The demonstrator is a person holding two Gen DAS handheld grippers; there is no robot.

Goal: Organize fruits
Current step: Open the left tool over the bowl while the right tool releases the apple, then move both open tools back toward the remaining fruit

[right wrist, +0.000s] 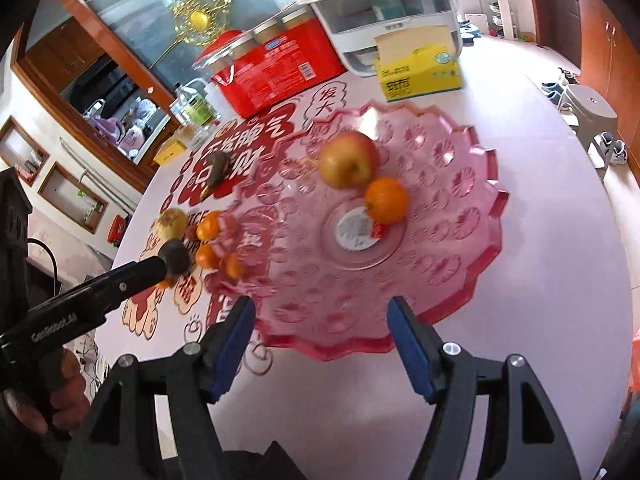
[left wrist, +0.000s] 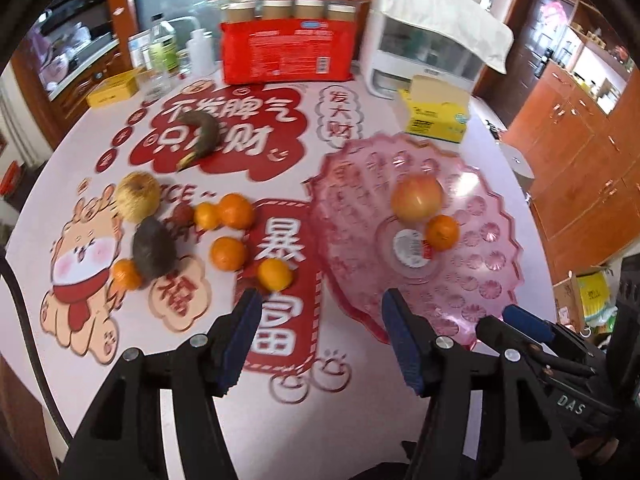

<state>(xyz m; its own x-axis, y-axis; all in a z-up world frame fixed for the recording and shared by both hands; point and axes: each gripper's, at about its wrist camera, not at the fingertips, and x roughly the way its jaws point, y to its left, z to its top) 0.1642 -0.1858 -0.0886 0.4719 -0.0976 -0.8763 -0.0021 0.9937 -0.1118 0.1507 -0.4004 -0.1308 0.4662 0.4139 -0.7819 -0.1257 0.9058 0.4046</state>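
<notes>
Your left gripper (left wrist: 320, 336) gapes wide and empty, as does your right gripper (right wrist: 320, 336). The nearest mandarin (left wrist: 274, 275) lies on the table just ahead: light, round, soft-skinned, likely to roll, so close gently across its middle. Beyond, the pink dish (left wrist: 496, 216) holds an apple (left wrist: 417, 197).

The left gripper (left wrist: 320, 312), blue-padded jaws spread, sits at lower centre; a scalloped pink glass plate (left wrist: 492, 280) at right holds a red-yellow apple (left wrist: 417, 198) and a small orange tangerine (left wrist: 442, 232).
</notes>
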